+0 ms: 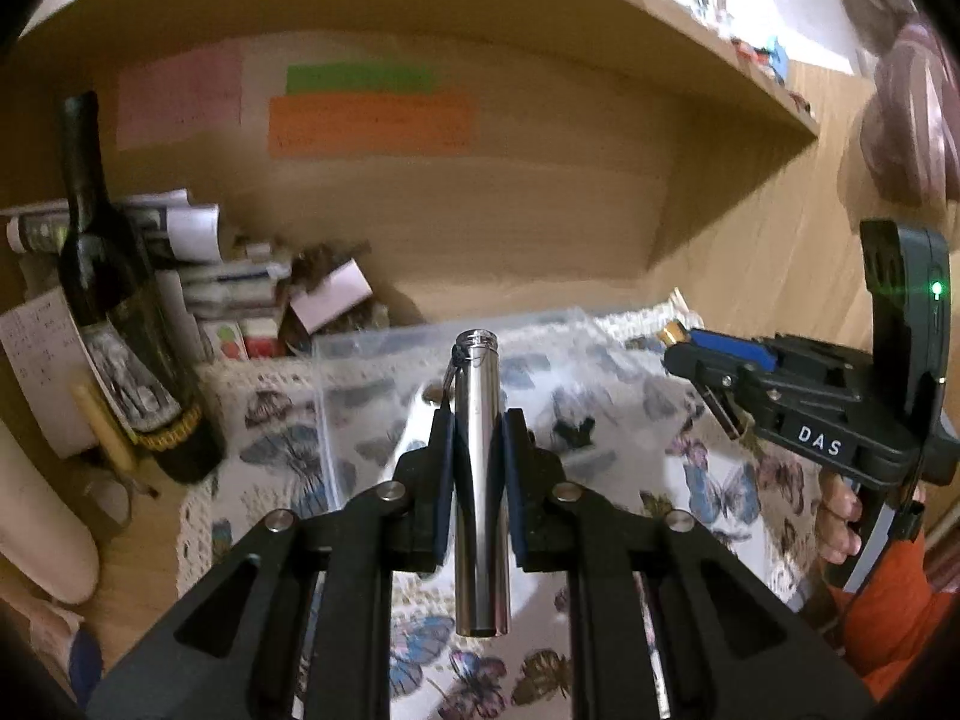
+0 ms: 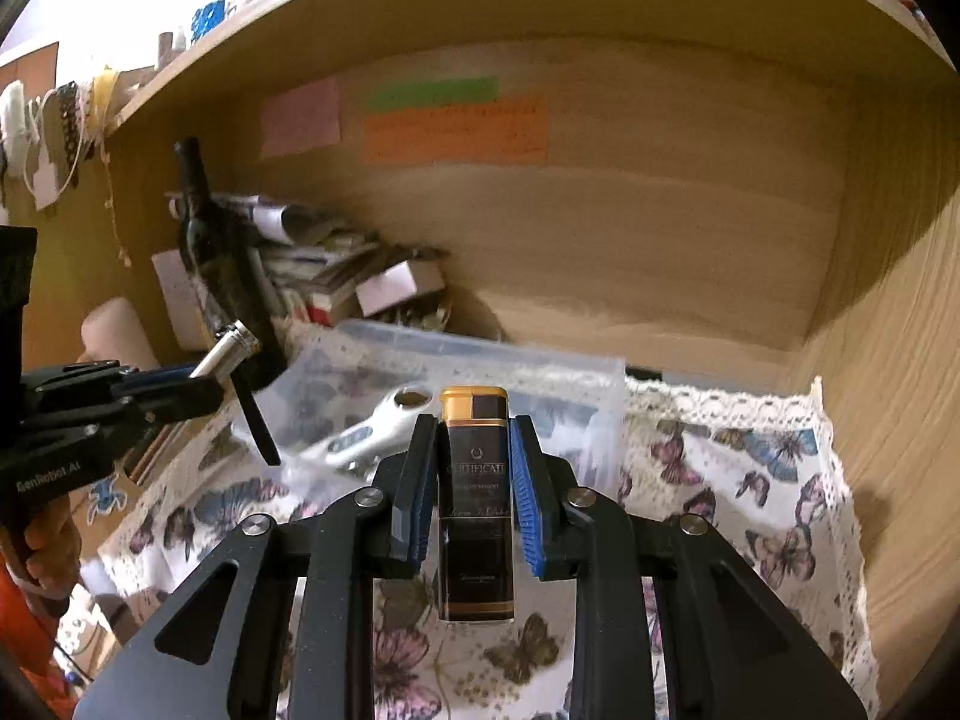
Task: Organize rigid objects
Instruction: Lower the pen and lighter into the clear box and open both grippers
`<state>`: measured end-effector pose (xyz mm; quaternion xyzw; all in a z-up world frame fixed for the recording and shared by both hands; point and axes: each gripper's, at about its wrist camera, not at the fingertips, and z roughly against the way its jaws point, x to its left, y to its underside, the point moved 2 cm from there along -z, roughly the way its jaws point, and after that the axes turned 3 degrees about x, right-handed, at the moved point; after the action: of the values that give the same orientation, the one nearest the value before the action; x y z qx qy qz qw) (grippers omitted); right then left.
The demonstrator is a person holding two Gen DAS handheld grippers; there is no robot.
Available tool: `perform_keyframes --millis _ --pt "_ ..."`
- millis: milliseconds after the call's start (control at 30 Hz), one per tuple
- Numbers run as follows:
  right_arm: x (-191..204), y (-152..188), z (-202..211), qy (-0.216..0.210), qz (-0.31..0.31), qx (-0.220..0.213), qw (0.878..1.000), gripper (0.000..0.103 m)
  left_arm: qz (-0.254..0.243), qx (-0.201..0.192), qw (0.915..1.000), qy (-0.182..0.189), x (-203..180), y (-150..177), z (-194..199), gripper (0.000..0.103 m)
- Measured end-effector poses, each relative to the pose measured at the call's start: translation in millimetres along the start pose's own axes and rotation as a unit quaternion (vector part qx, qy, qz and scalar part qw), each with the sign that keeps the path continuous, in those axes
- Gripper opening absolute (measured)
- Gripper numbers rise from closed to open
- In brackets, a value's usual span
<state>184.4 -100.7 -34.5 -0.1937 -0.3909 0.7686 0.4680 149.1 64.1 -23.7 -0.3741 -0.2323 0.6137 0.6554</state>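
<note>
My left gripper (image 1: 478,420) is shut on a silver metal tube (image 1: 480,480) with a key ring at its far end, held above the butterfly cloth (image 1: 600,438). It also shows in the right wrist view (image 2: 231,348). My right gripper (image 2: 471,432) is shut on a dark lighter with a gold cap (image 2: 475,504). A clear plastic bin (image 2: 480,372) stands just beyond both grippers; a white tool (image 2: 372,429) lies inside it. The right gripper shows in the left wrist view (image 1: 684,348) at the right, over the bin's edge.
A dark wine bottle (image 1: 114,312) stands at the left of the wooden alcove, with stacked papers and boxes (image 1: 240,288) behind it. A wooden shelf (image 1: 540,6) hangs overhead. A side wall (image 2: 888,420) closes the right.
</note>
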Motion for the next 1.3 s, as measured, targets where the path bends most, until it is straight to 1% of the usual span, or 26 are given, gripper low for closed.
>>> perform_keyframes --millis 133,300,400,567,633,733,833,1100,1300 --pt "-3 -10 -2 0.004 0.0 -0.01 1.0 0.022 0.002 -0.014 0.9999 -0.006 5 -16 -3 0.015" --pt "-5 -16 -16 0.012 0.004 -0.005 1.0 0.022 -0.001 -0.011 0.9999 -0.008 8 -28 -21 0.015" --pt "-8 -15 -32 0.011 0.002 0.011 1.0 0.022 -0.007 0.011 0.9999 -0.007 8 -28 -44 0.015" --pt "-14 -11 -55 0.009 -0.001 0.037 0.999 0.022 -0.007 0.052 0.9986 -0.01 12 -18 -79 0.015" --pt "-16 -9 -67 0.008 -0.002 0.051 0.999 0.022 -0.005 0.079 0.9968 -0.005 13 -14 -97 0.015" --pt "-18 -6 -80 0.005 -0.003 0.067 0.998 0.022 -0.009 0.106 0.9943 -0.004 13 -7 -116 0.015" --pt "-19 -2 -89 0.002 -0.002 0.079 0.997 0.022 -0.013 0.122 0.9924 0.0 9 -2 -127 0.015" --pt "-18 7 -110 -0.008 -0.001 0.115 0.993 0.022 -0.019 0.14 0.9899 0.007 1 0 -140 0.015" --pt "-14 5 -102 -0.008 0.007 0.108 0.994 0.023 -0.014 0.126 0.992 0.007 3 -6 -128 0.015"
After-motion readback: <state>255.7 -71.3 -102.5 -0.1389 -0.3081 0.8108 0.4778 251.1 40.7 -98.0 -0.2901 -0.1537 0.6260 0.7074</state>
